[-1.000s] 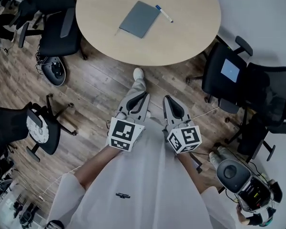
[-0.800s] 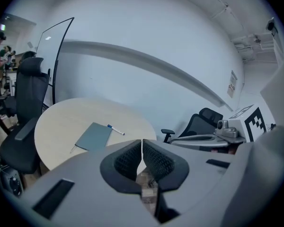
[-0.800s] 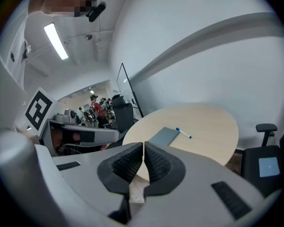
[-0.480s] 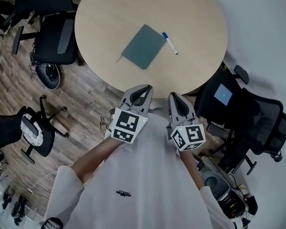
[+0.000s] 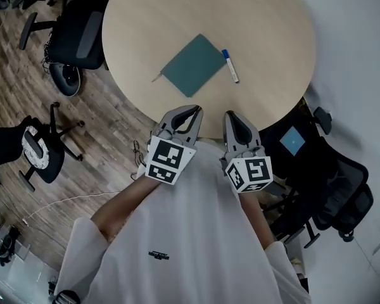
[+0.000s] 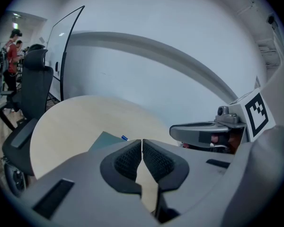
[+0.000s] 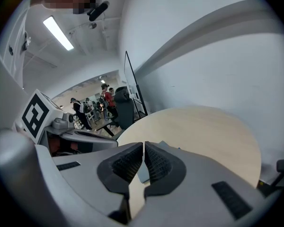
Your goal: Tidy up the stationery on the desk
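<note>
A grey-green notebook (image 5: 194,64) lies flat near the middle of the round wooden table (image 5: 139,24). A white marker with a blue cap (image 5: 230,66) lies just right of it. My left gripper (image 5: 196,111) and right gripper (image 5: 229,116) hover side by side at the table's near edge, both shut and holding nothing. In the left gripper view, the notebook (image 6: 103,140) and the marker's blue cap (image 6: 124,137) peek over my left gripper (image 6: 142,143). In the right gripper view, part of the notebook (image 7: 142,173) shows behind my right gripper (image 7: 144,145).
Black office chairs stand around the table: one at the far left (image 5: 82,33), one at the left on the wood floor (image 5: 25,147), and others at the right (image 5: 332,189). A light grey wall (image 6: 156,79) rises behind the table. People stand far off (image 7: 104,98).
The table has come nearer in the head view as the person stepped toward it. Both grippers now reach its near edge, still shut.
</note>
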A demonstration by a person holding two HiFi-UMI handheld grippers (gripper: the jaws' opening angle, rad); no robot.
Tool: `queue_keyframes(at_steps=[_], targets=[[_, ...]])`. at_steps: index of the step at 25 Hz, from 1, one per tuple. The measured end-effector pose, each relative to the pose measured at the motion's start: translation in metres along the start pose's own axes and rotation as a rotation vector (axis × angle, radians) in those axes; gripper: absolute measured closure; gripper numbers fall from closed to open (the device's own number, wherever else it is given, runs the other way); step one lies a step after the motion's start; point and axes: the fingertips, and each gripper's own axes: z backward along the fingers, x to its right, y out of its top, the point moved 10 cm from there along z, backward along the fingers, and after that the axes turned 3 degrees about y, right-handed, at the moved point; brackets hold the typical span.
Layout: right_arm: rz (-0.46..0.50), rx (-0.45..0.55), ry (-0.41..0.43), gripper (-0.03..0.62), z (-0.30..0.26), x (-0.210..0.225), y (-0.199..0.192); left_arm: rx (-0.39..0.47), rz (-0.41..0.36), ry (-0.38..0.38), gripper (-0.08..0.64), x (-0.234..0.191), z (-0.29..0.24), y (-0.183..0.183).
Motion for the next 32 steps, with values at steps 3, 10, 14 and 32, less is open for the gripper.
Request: queue_keyframes(at_steps=[3, 10, 14, 32], targets=[[0.033, -0.021, 0.063, 0.557, -0.009, 0.026, 0.011, -0.016, 0.041, 0.054, 0.535, 0.002, -0.02, 0.004], [0.001, -0.068, 0.175, 0.554, -0.05, 0.079, 0.017, -0.059, 0.161, 0.182, 0.535, -0.006, -0.063, -0.008], [0.032, -0.132, 0.233, 0.437, -0.077, 0.093, 0.01, -0.064, 0.179, 0.206, 0.534, -0.006, -0.074, -0.016], [0.012, -0.334, 0.31, 0.374, -0.175, 0.124, -0.055, -0.12, 0.262, 0.265, 0.419, -0.048, -0.131, -0.082]])
